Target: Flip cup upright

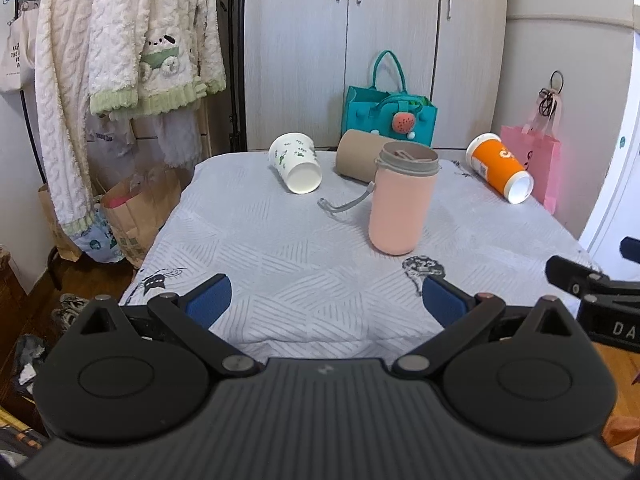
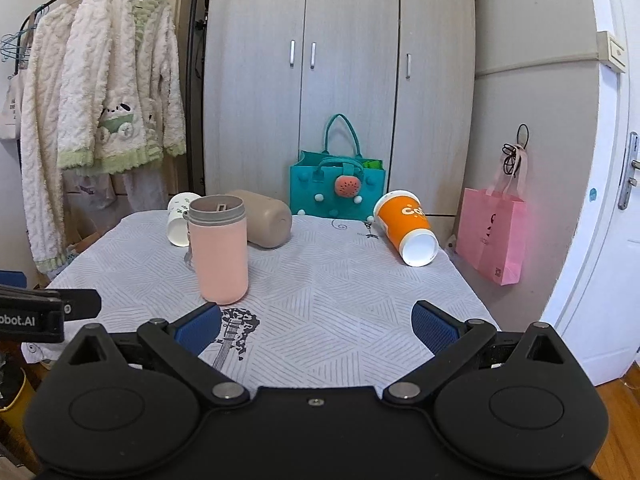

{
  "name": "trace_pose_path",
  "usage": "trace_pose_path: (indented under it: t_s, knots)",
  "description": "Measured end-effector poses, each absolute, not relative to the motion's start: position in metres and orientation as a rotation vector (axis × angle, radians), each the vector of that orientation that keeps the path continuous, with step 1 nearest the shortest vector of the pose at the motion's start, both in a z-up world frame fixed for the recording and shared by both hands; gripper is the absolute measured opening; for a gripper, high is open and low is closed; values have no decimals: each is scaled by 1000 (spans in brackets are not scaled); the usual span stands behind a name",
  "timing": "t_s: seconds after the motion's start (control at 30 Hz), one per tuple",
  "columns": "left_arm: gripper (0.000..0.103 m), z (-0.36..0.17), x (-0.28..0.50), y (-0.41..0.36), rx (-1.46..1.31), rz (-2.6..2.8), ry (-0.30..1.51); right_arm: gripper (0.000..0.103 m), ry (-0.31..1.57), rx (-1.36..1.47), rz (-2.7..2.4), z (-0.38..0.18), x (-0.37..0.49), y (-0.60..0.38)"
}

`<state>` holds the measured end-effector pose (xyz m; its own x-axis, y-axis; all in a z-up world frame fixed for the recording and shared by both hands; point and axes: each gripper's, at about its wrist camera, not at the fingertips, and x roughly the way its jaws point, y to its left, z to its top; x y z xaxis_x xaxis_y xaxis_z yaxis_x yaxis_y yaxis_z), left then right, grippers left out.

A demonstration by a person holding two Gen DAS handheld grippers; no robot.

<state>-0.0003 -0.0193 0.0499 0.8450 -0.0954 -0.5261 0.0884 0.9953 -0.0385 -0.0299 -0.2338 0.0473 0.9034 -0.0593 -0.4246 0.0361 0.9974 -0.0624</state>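
Observation:
A pink cup [image 1: 398, 204] with a grey rim and strap stands upright mid-table; it also shows in the right wrist view [image 2: 219, 252]. A white paper cup [image 1: 296, 162] [image 2: 179, 220], a tan cup [image 1: 358, 156] [image 2: 266, 222] and an orange paper cup [image 1: 500, 168] [image 2: 408, 226] lie on their sides behind it. My left gripper [image 1: 326, 300] is open and empty over the table's near edge. My right gripper [image 2: 316, 328] is open and empty, near the front edge, right of the pink cup.
The table [image 1: 280, 248] has a grey patterned cloth. A teal bag [image 1: 390, 116] stands behind it against the wardrobe, a pink bag [image 2: 490, 236] hangs at the right. Robes hang on a rack [image 1: 120, 40] at the left, paper bags [image 1: 132, 216] below.

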Motion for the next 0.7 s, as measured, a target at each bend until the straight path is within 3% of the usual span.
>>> trace_pose_path:
  t_s: [0.7]
  knots:
    - [103,38,9,-15,-19,-83,583,103,464,-41,-85,41,-25,-239]
